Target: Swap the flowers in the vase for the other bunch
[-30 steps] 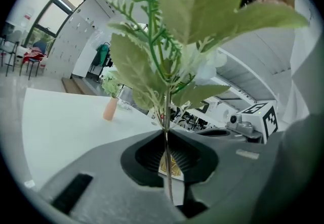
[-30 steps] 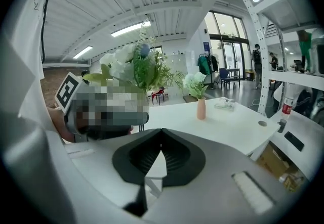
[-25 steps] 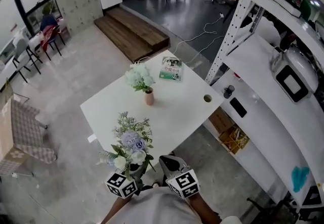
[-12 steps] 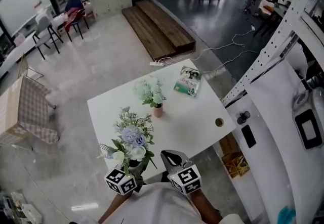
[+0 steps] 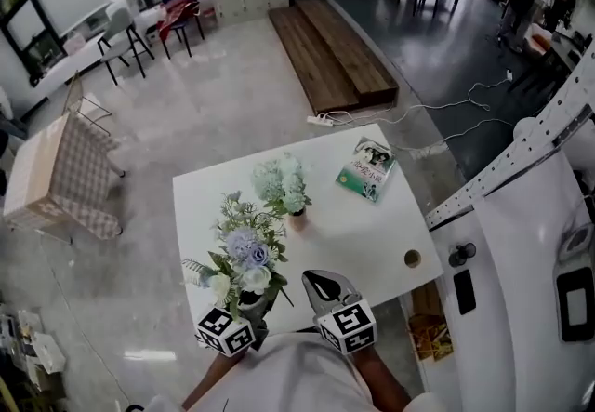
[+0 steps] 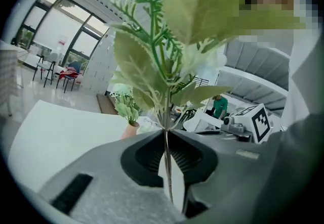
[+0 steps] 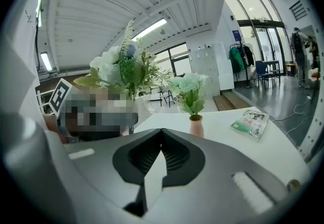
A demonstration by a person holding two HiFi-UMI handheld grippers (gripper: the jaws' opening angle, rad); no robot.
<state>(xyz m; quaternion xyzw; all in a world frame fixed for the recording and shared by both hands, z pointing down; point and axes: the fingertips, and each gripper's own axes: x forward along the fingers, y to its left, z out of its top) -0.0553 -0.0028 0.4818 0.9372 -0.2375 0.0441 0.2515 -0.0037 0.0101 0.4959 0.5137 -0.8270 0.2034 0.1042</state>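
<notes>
The left gripper (image 6: 166,136) is clenched on the thin stems of the spare bunch (image 6: 167,41), which are pinched between the ribbed pads. The stem ends below the pads are hidden by the gripper's own body. The right gripper (image 7: 162,137) is closed, and nothing is held between its jaws.

In the head view both grippers are found at 6 o'clock of the frame. The left grip is covered there by the bunch's blue and white blooms, and the person's arms are cut off by the lower edge. Those blooms are hardly seen in the left gripper view, where mostly leaves and stems are shown.

The vase (image 5: 297,219) is stood upright on the white table (image 5: 372,243), at 1 o'clock of the left gripper and well apart from it. It is filled with pale green flowers (image 5: 282,182). In the left gripper view the vase is small and partly masked by leaves.

A book (image 5: 370,168) is laid at 2 o'clock of the vase. It is shown in the right gripper view too, but not in the left. A small round thing (image 5: 412,259) is seen near the table's edge; what it is cannot be made out.
</notes>
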